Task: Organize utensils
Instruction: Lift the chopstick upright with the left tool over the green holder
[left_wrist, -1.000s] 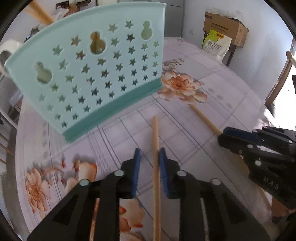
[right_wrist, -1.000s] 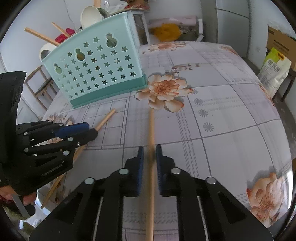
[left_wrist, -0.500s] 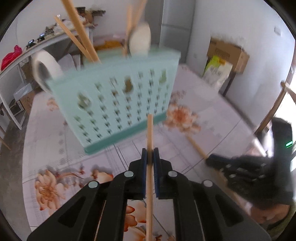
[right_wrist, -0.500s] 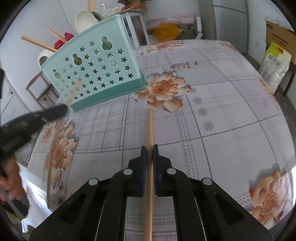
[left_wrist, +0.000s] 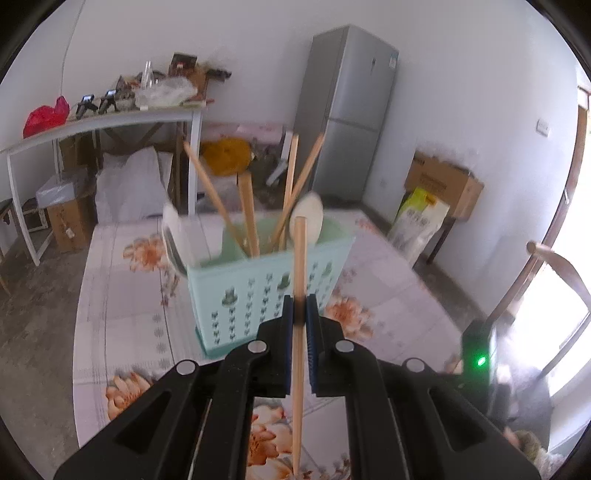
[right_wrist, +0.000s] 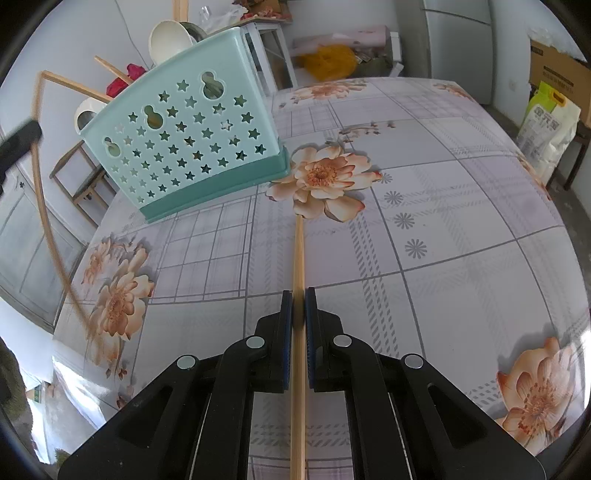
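A mint-green utensil basket (left_wrist: 269, 291) with star-shaped holes stands on the floral tablecloth, holding several wooden chopsticks (left_wrist: 248, 216) and pale spoons (left_wrist: 308, 218). My left gripper (left_wrist: 299, 310) is shut on a wooden chopstick (left_wrist: 298, 266), lifted off the table with its tip in front of the basket's rim. In the right wrist view the same basket (right_wrist: 184, 144) sits at upper left. My right gripper (right_wrist: 298, 306) is shut on a second chopstick (right_wrist: 298, 254) lying along the table. The left gripper's tip (right_wrist: 18, 142) and its chopstick (right_wrist: 48, 221) show blurred at the left edge.
A grey fridge (left_wrist: 347, 110), a cluttered shelf (left_wrist: 110, 118), a cardboard box (left_wrist: 443, 184) and a feed bag (left_wrist: 417, 221) stand beyond the table. A wooden chair back (left_wrist: 554, 266) is at the right. The tablecloth (right_wrist: 443, 240) spreads to the right of the basket.
My left gripper closed on its chopstick and raised it from the table up toward the basket's top. My right gripper closed fully on its chopstick and stayed in place.
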